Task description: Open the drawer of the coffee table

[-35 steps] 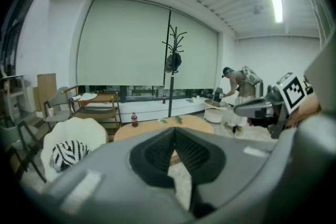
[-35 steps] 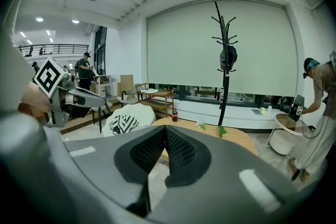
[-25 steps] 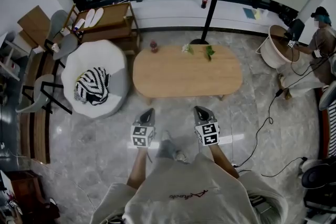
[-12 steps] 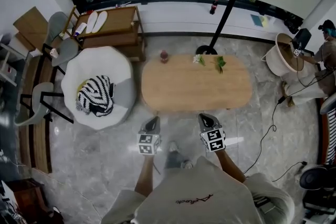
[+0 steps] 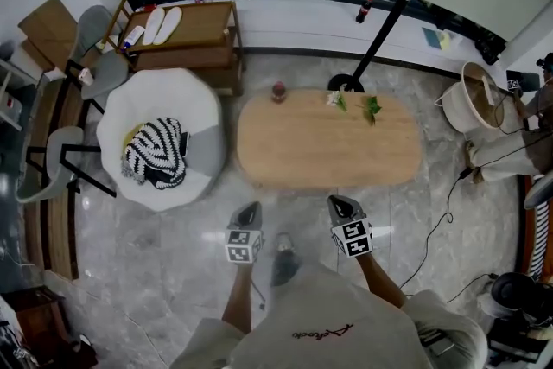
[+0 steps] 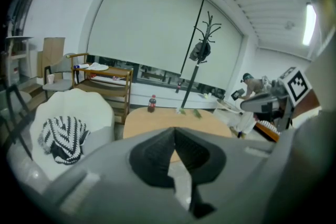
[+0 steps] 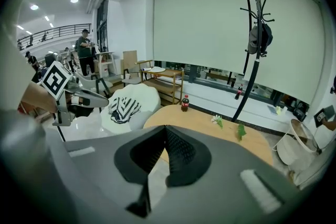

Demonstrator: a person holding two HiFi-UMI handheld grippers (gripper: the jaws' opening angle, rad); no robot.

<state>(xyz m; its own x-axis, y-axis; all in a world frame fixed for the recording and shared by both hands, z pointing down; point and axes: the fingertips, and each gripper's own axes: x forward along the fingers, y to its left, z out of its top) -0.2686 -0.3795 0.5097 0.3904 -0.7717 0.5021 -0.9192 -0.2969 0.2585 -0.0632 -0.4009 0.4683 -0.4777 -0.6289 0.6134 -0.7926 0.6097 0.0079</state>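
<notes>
The coffee table (image 5: 328, 153) is a low oval with a light wooden top, standing on the marble floor ahead of me. No drawer front shows in any view. My left gripper (image 5: 249, 210) and right gripper (image 5: 339, 201) hang side by side over the floor, just short of the table's near edge, and touch nothing. Both are shut with nothing between their jaws. In the left gripper view the closed tips (image 6: 175, 128) point at the table (image 6: 157, 118). The right gripper view shows its closed tips (image 7: 166, 126) before the same top (image 7: 210, 131).
A red bottle (image 5: 278, 91) and two green sprigs (image 5: 371, 108) stand on the table's far side. A white armchair (image 5: 160, 138) with a striped cushion sits to the left, a coat stand (image 5: 346, 85) behind. A cable (image 5: 436, 220) runs across the floor at right.
Both grippers have moved forward and a little lower, toward the near edge of the table. The table now lies closer in the head view. Both stayed shut.
</notes>
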